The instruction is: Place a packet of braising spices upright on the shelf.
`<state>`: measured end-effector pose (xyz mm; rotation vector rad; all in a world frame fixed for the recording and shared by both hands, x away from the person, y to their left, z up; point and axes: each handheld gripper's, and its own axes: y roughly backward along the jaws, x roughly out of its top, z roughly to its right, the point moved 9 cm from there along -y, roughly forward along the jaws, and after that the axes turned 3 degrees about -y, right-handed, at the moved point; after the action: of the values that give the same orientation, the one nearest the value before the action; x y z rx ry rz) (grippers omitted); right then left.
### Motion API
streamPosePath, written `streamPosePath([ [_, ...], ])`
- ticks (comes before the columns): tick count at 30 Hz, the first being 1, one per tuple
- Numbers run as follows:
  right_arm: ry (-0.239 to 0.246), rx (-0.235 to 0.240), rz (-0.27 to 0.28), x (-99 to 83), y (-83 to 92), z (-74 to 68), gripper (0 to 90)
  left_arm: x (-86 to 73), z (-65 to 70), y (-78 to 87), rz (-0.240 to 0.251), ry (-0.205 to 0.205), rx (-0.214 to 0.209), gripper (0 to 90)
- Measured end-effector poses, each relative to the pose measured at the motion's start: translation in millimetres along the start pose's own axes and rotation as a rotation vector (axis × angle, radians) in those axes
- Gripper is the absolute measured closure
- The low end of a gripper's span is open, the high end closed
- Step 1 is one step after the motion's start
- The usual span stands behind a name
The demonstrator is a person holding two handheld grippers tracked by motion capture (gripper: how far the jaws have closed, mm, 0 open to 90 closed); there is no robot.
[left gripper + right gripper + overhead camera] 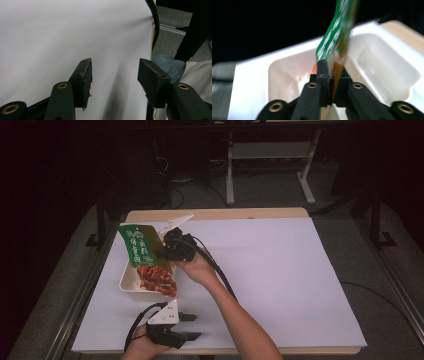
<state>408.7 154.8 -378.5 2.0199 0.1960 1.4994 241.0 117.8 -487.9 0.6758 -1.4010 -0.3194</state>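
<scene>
The white-covered counter (280,280) is carrying a shallow white tray (128,281), and the right claw (161,251) is pinching a green snack packet (146,259) by its edge, holding it tilted above that tray. The thin pinch is looking risky: the glossy packet could be slipping out, or landing across the rim instead of inside. Its lower half is showing red meat print. The left claw (195,326) is resting open near the front edge, holding nothing.
</scene>
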Motion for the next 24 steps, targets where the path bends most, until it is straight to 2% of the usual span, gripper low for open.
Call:
streamPosePath([
  [2,0.032,-0.014,-0.054,-1.4,-3.5,1.1,83.6,-0.3,1.0,-0.7,-0.007,-0.004,0.001,44.4],
  [5,0.028,0.012,-0.087,-1.9,-6.0,0.5,87.8,-0.1,2.6,-1.3,-0.008,-0.013,0.002,44.4],
  [7,0.024,0.012,-0.087,-3.3,-5.0,-0.1,89.0,-0.1,2.7,-1.1,-0.009,-0.014,0.002,44.3],
  [10,0.023,0.023,-0.027,-2.8,-1.0,-4.8,89.5,-0.1,2.3,-0.4,-0.009,-0.017,0.005,44.2],
  [14,0.008,0.068,0.078,1.2,9.5,-20.1,89.6,0.3,2.6,0.4,-0.006,-0.024,0.006,44.0],
  [17,0.003,0.1,0.129,5.9,16.5,-30.7,89.7,1.5,3.3,0.1,-0.004,-0.02,0.003,43.8],
  [19,0.007,0.097,0.152,9.1,18.3,-34.7,89.7,2.1,4.3,-0.2,-0.005,-0.023,0.0,43.7],
  [21,-0.015,0.105,0.174,10.0,17.4,-35.9,89.6,2.3,5.5,-0.6,-0.006,-0.027,-0.003,43.6],
  [24,-0.086,0.101,0.198,3.7,9.3,-29.4,89.7,2.2,6.3,-1.1,-0.007,-0.028,-0.005,43.1],
])
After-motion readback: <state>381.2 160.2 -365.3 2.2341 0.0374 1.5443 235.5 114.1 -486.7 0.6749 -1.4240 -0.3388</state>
